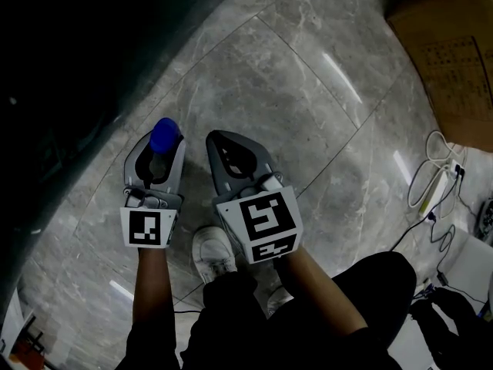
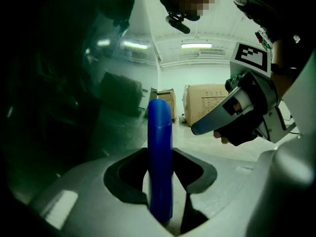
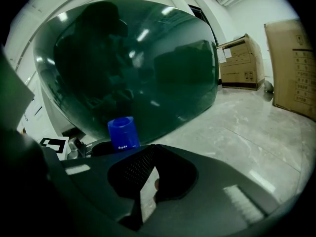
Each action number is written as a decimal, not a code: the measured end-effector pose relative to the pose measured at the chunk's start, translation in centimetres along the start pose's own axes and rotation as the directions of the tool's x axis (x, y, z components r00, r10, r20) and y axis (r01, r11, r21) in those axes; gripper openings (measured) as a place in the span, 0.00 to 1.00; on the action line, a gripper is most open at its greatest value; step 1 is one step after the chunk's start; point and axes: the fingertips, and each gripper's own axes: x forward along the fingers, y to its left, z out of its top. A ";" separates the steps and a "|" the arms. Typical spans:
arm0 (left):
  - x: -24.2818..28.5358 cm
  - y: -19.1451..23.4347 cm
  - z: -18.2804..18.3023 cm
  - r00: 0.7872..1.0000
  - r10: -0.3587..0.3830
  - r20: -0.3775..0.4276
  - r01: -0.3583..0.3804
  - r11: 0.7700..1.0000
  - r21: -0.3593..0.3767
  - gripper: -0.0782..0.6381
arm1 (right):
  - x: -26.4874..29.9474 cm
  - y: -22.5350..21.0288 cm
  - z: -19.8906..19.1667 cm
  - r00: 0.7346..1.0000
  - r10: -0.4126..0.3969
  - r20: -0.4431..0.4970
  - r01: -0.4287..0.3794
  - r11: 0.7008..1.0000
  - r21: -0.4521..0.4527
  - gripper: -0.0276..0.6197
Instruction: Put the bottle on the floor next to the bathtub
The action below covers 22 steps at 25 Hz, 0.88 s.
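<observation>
Bottle (image 1: 165,135), known from the head view by its blue cap, sits clamped between the jaws of the left gripper (image 1: 162,148). It is above the grey stone floor (image 1: 308,75), just beside the dark curved wall of the bathtub (image 1: 62,83). From above I cannot tell whether its base touches the floor. The left forearm (image 1: 152,284) reaches forward and down. The right forearm (image 1: 323,291) runs alongside it, so the two grippers sit side by side, near but apart. The right gripper (image 1: 219,139) has its jaws drawn together at the tips with nothing between them. A white shoe (image 1: 213,254) shows below the grippers. A cardboard box (image 1: 451,45) and cables (image 1: 435,179) lie off to the right.

In the left gripper view the blue bottle (image 2: 159,157) stands upright in the gap, with both jaws pressed against its sides. The right gripper (image 2: 197,129) hangs at the right with its jaws together, and the bathtub's glossy side fills the left.

In the right gripper view the jaws leave only a thin slit, and it is empty. Beyond them the blue cap (image 3: 123,132) shows at the left, close to the bathtub's dark green wall. Boxes (image 3: 242,63) stand on the floor at the far right.
</observation>
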 end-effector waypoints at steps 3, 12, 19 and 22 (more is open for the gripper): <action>-0.2 0.0 -0.1 1.000 -0.002 -0.003 0.002 1.000 0.006 0.33 | 0.1 0.0 -0.1 1.000 -0.001 -0.004 0.001 1.000 0.001 0.08; -0.7 0.1 -0.1 1.000 0.009 -0.011 -0.009 1.000 0.006 0.33 | 0.3 1.2 0.2 1.000 0.031 -0.008 -0.031 0.999 -0.012 0.08; -1.2 0.0 -0.4 0.999 0.025 -0.032 -0.025 1.000 -0.006 0.33 | -0.3 1.3 -0.6 0.999 0.037 -0.026 -0.038 0.999 -0.009 0.08; -1.4 0.1 -0.6 0.998 0.033 -0.056 -0.033 0.999 0.001 0.33 | -0.6 1.2 -0.7 0.999 0.039 -0.024 -0.039 0.999 -0.006 0.08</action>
